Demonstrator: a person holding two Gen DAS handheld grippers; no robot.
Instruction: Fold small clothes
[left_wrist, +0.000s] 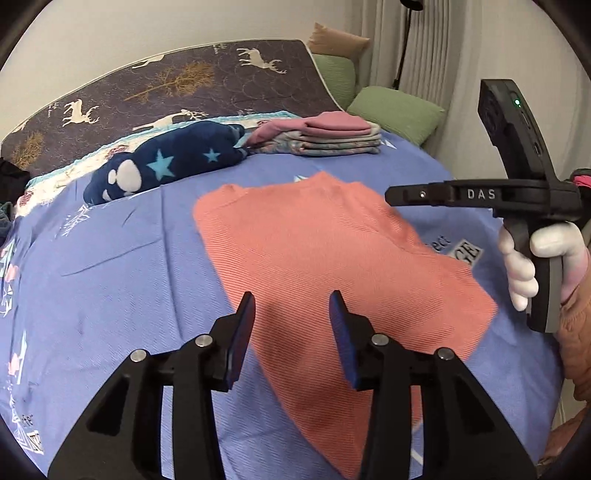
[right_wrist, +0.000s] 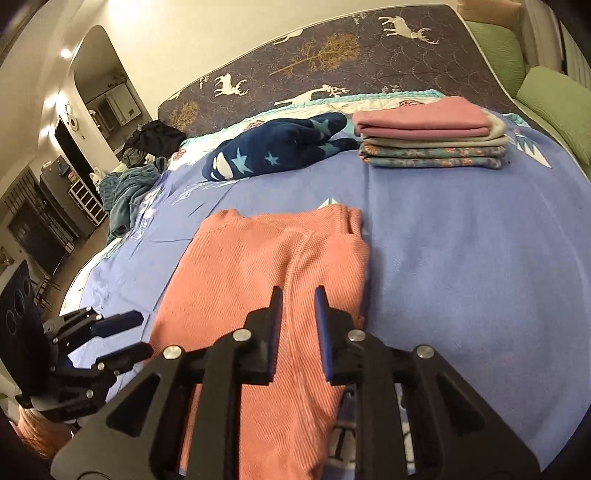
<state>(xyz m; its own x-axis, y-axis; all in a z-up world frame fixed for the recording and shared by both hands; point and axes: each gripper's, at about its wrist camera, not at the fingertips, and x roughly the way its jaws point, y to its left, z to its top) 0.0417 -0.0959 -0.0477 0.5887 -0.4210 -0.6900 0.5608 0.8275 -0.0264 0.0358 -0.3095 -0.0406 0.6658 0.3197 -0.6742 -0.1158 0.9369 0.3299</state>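
1. Salmon ribbed garment (right_wrist: 266, 258) lies flat on the blue bedsheet (right_wrist: 461, 258), near side of the folded stack (right_wrist: 428, 136), one side already folded in.
2. My left gripper (left_wrist: 291, 306) hovers above it, parted, empty.
3. My right gripper (right_wrist: 298, 299) is narrowly parted, nothing pinched, probably between folds.

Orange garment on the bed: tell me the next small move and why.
Probably bring both claws down to the near edge of the orange garment and pinch it, to fold it toward its far end. It lies long and flat on the blue sheet, while the left claw and right claw hang above it holding nothing. The folded stack is far shorter.
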